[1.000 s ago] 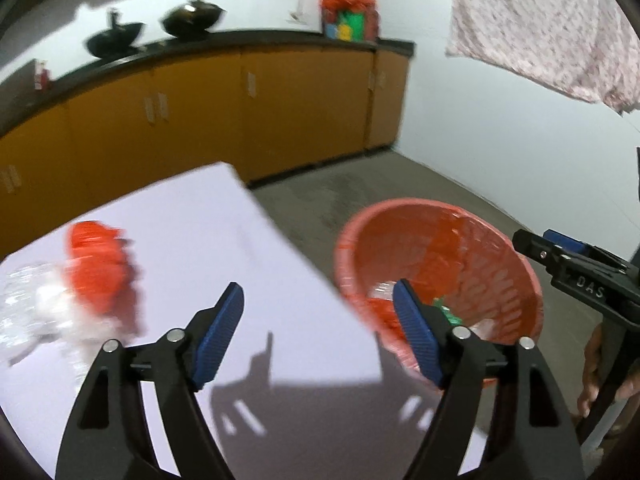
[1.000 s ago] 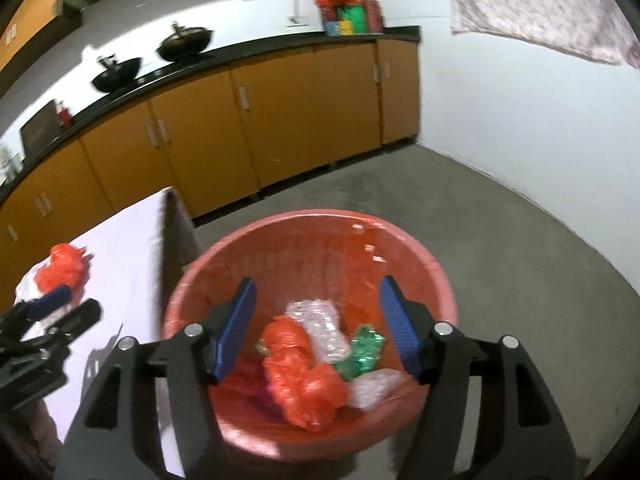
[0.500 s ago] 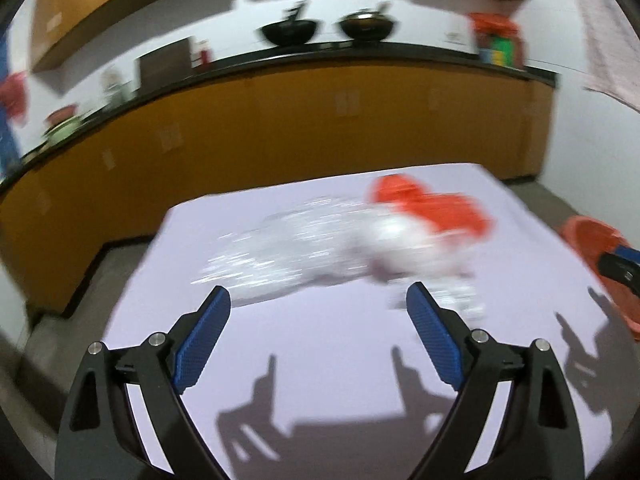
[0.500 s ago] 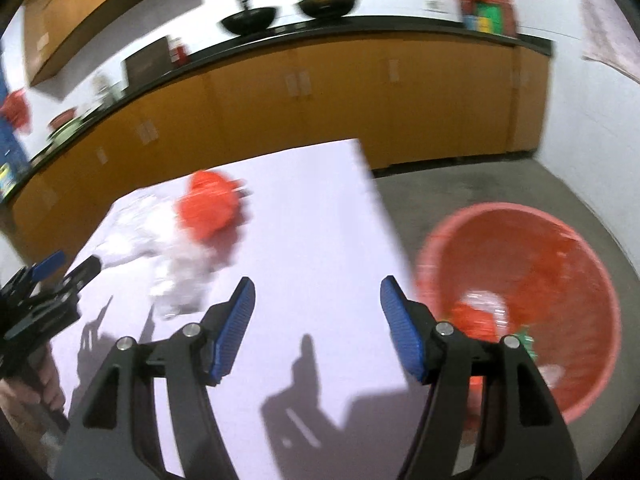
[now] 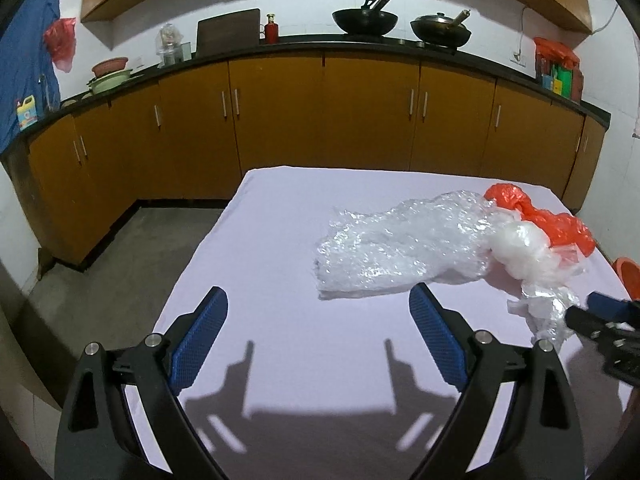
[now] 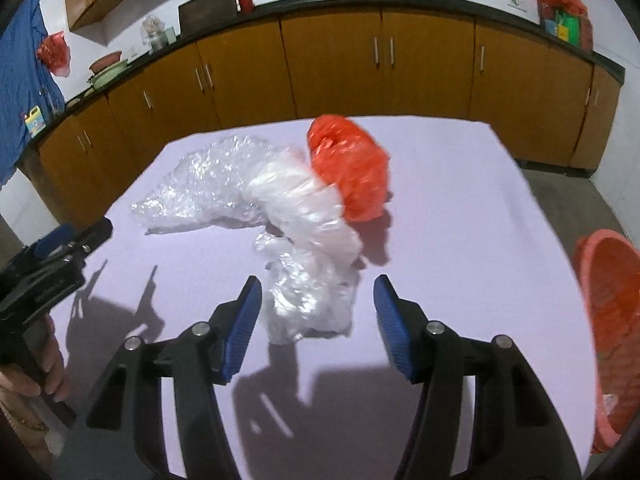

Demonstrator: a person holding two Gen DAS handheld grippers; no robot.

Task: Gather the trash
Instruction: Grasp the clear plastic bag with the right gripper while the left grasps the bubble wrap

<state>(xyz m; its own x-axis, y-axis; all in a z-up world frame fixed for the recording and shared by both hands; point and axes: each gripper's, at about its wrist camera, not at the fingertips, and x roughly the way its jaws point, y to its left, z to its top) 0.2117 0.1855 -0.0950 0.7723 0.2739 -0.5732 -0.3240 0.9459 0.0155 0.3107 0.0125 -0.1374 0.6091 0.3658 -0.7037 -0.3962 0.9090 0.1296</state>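
Note:
A pile of trash lies on the lilac table [image 5: 312, 344]: a sheet of clear bubble wrap [image 5: 400, 248], a white plastic bag [image 5: 528, 248] and a red plastic bag [image 5: 540, 220]. In the right wrist view the bubble wrap [image 6: 208, 184], the white bag [image 6: 308, 240] and the red bag [image 6: 352, 168] lie ahead. My left gripper [image 5: 318, 332] is open and empty, just short of the bubble wrap. My right gripper [image 6: 318, 320] is open, its jaws on either side of the near end of the white bag. A red basket [image 6: 612, 320] stands off the table's right edge.
Orange kitchen cabinets [image 5: 320, 120] with a black counter run along the back wall. Two woks [image 5: 364, 20] stand on the counter. The grey floor [image 5: 120, 260] lies left of the table. The right gripper shows at the right edge of the left wrist view [image 5: 608, 328].
Both grippers have swung left from the red basket to the trash pile on the table. The right gripper has come close to the white bag. Both stayed open.

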